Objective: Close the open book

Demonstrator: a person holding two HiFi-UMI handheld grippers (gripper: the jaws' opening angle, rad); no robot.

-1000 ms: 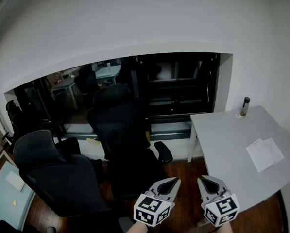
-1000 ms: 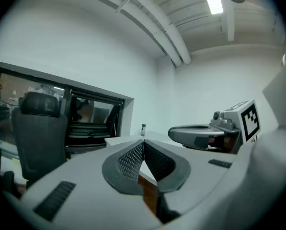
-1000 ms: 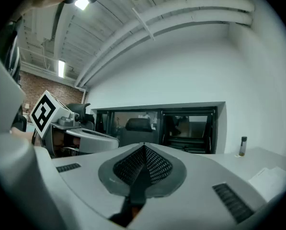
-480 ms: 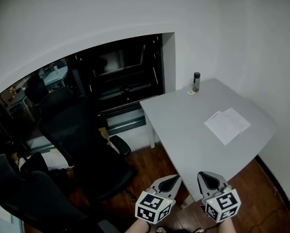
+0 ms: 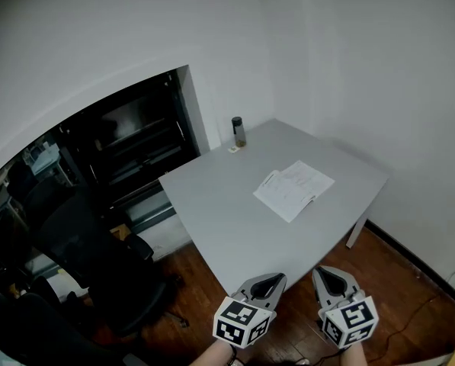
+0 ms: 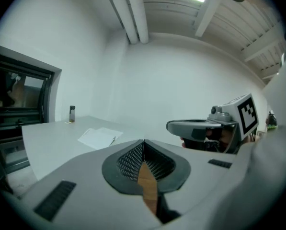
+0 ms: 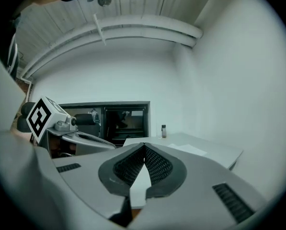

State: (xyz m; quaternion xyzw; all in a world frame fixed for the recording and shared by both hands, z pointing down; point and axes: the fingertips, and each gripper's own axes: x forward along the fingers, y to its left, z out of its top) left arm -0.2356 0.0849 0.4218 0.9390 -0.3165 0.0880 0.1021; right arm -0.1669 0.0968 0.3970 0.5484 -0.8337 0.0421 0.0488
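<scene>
The view has swung: the table (image 5: pixel 227 212) and open book (image 5: pixel 294 190) now sit centred, seemingly nearer.

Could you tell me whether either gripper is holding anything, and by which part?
Nothing is held: the left gripper and the right gripper are both shut and empty.

A grey table (image 5: pixel 227 231) carries an open book (image 5: pixel 294 189) and a small bottle (image 5: pixel 238 132).
</scene>
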